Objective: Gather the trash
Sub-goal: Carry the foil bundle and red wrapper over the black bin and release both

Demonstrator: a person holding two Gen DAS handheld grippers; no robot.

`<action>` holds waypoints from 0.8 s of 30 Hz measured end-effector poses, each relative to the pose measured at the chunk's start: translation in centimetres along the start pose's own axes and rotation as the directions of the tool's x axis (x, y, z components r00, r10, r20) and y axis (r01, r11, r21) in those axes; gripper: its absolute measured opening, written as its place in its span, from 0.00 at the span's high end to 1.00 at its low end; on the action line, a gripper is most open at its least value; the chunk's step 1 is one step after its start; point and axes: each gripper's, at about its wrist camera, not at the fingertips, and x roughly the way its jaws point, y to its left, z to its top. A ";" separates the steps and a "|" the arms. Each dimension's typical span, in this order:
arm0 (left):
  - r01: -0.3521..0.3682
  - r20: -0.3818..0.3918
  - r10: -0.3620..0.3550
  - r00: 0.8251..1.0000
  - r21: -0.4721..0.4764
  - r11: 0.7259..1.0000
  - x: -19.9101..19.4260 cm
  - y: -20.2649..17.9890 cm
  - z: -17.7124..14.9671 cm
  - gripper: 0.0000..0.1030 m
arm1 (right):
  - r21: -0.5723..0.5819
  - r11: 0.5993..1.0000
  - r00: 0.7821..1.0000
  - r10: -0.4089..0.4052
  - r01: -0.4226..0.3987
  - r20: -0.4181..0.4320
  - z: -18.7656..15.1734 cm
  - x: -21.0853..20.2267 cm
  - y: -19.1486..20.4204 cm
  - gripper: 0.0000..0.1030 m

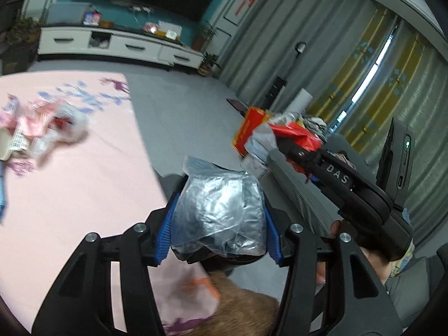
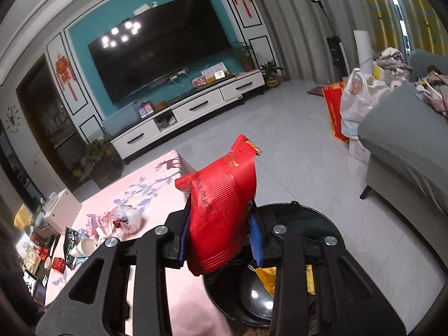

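Carrying two pieces of trash off the pink table point(image 1: 70, 182), both headed for the black bin point(image 2: 322, 215) that sits on the grey floor just beside the table's edge, and both tongs are loaded. The left gripper point(image 1: 218, 224) stands about half open, its blue pads pressed on the sides of a crumpled clear plastic bag point(image 1: 221, 210) with something silvery inside; that bundle is squat, with no clear long axis, its loose mouth pointing up and away from the camera. The right gripper point(image 2: 221, 232) is closed narrower on a red ribbed wrapper point(image 2: 224, 212), pinched across its lower half; its long axis stands nearly upright, torn top tipped away toward the floor beyond, bottom edge hanging over the bin's rim. My read on doing this well: get each load fully above the bin's opening before letting go, right one first since it looks closest. More litter point(image 2: 120, 221) waits back on the table
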 end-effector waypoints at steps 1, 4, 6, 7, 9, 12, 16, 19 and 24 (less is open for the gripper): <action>0.005 -0.012 -0.005 1.000 -0.001 1.000 0.6 -0.3 -0.1 0.46 | 0.011 1.000 1.000 -0.001 0.001 -0.008 0.0 0.2 -0.5 0.66; 0.024 -0.057 -0.025 0.998 -0.012 1.000 3.1 -1.1 -0.3 0.46 | 0.044 0.999 0.999 -0.013 0.015 -0.036 -0.1 0.7 -1.7 0.65; 0.035 -0.076 -0.038 0.996 -0.033 0.999 4.6 -1.3 -0.3 0.46 | 0.054 0.998 0.998 -0.020 0.024 -0.067 -0.2 1.4 -2.6 0.65; 0.034 -0.083 -0.037 0.996 -0.036 0.999 5.1 -1.6 -0.3 0.46 | 0.056 0.998 0.997 -0.019 0.023 -0.074 -0.2 1.6 -2.9 0.65; 0.028 -0.104 -0.032 0.994 -0.042 0.999 6.4 -1.8 -0.3 0.46 | 0.071 0.997 0.996 -0.013 0.020 -0.091 -0.2 2.0 -3.5 0.65; 0.029 -0.140 -0.035 0.990 -0.043 0.999 8.0 -2.2 -0.5 0.46 | 0.095 0.995 0.992 -0.012 0.024 -0.122 -0.2 2.7 -4.3 0.65; 0.027 -0.175 -0.036 0.984 -0.052 0.998 9.6 -2.3 -0.8 0.46 | 0.121 0.992 0.986 -0.002 0.022 -0.165 -0.4 3.6 -4.9 0.65; 0.016 -0.199 -0.028 0.980 -0.061 0.998 10.9 -1.8 -1.0 0.46 | 0.132 0.991 0.983 -0.004 0.029 -0.185 -0.5 4.0 -5.2 0.65; 0.018 -0.234 -0.040 0.971 -0.094 0.995 12.9 -1.3 -1.1 0.46 | 0.151 0.987 0.968 -0.013 0.052 -0.252 -1.0 5.5 -5.8 0.65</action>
